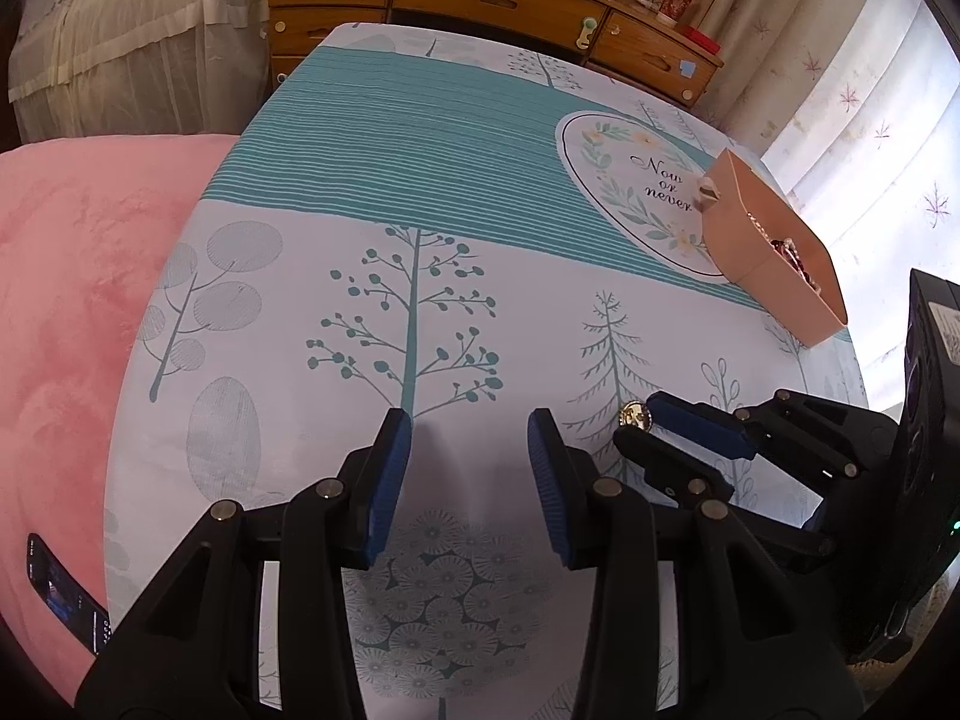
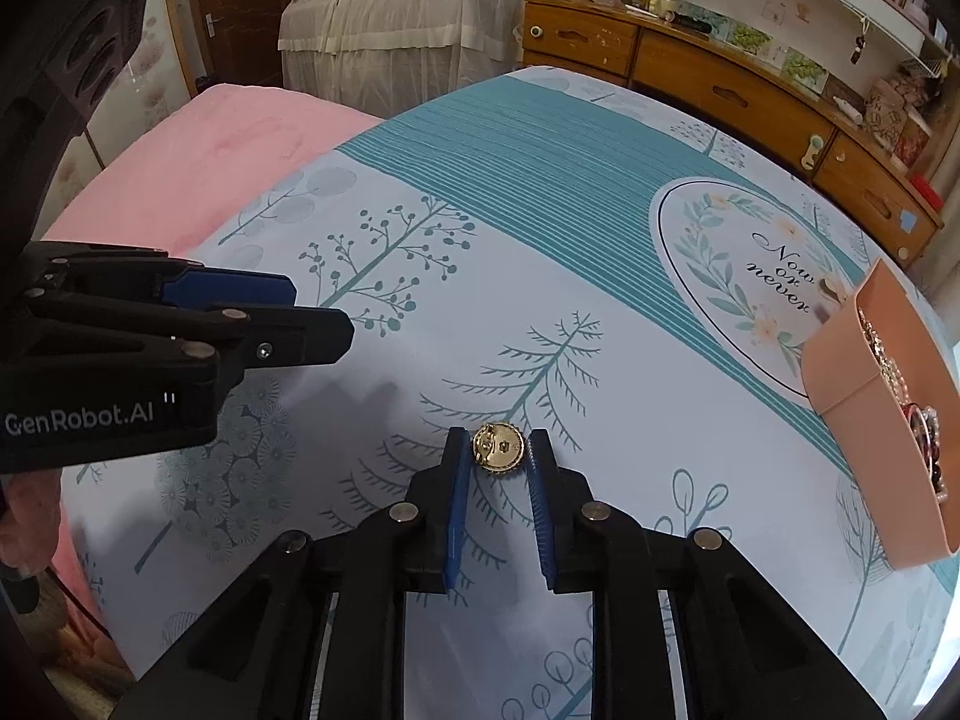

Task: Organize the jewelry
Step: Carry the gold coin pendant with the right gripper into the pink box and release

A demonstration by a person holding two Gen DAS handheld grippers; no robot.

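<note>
The gold brooch (image 2: 498, 449), a small round piece with a scalloped edge, lies flat on the tree-patterned sheet (image 2: 540, 252) of the bed, right between the tips of the right gripper (image 2: 497, 450), whose jaws are narrowed around it; whether the pads actually press its rim or stand just off it cannot be told. It looks light, stiff and metallic, likely slick against the ribbed blue pads, and thin enough to slip or flip if pinched off-centre, so the sound hold is across its widest part, edge to edge, low against the sheet. The soft bedding under it may give way when pressed, which could tilt the piece. From the right wrist view, the peach organizer box (image 2: 864, 396) sits at about 3 o'clock from the brooch, well apart, open-topped with beads and chains already inside; that is probably where the brooch belongs. The left gripper (image 1: 470, 441) hovers at about 9 o'clock, jaws wide and holding nothing. A pink blanket (image 2: 198, 162) lies beyond at 10 o'clock, and a wooden dresser (image 2: 720, 90) stands past the bed at 1 o'clock.
</note>
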